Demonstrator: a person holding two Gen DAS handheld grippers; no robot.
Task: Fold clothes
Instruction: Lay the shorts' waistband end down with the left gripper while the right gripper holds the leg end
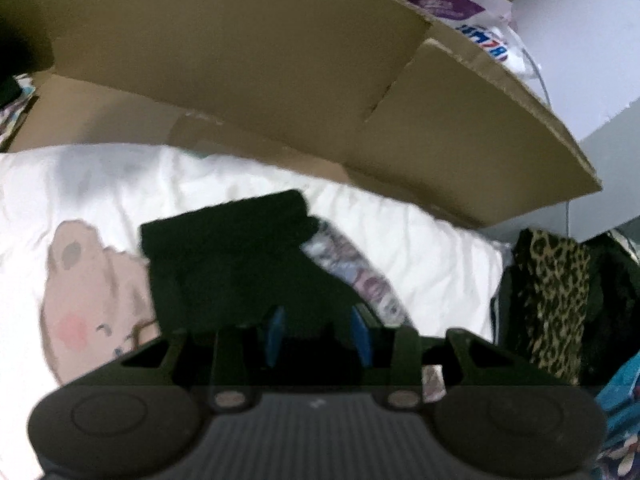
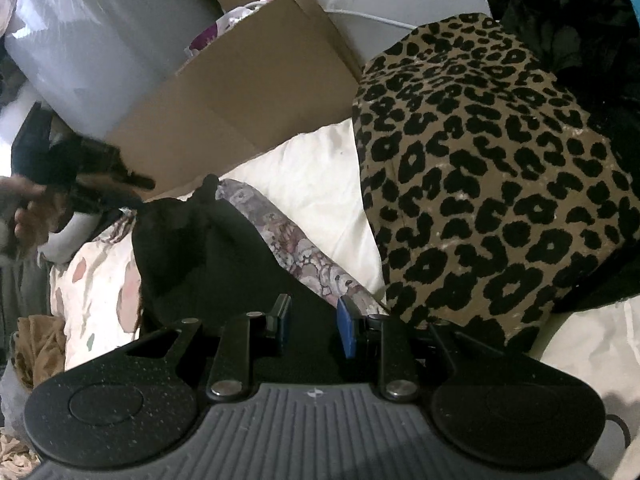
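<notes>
A black garment [image 1: 228,256] lies bunched on white bedding [image 1: 432,256] printed with a pink bear. My left gripper [image 1: 319,332] is at its near edge, and the dark cloth fills the gap between the blue pads [image 1: 276,332]. In the right wrist view the same black garment [image 2: 200,248] rises to a small peak. My right gripper [image 2: 315,326] is shut on its near end. The left gripper [image 2: 134,190] shows blurred at the garment's far left tip, with a hand [image 2: 28,208] behind it.
A leopard-print garment [image 2: 480,168] is heaped at the right, close to my right gripper. A floral strip of cloth [image 2: 304,248] runs beside the black garment. An open cardboard box [image 1: 240,60] stands behind the bedding. A brown cloth [image 2: 40,348] lies at the lower left.
</notes>
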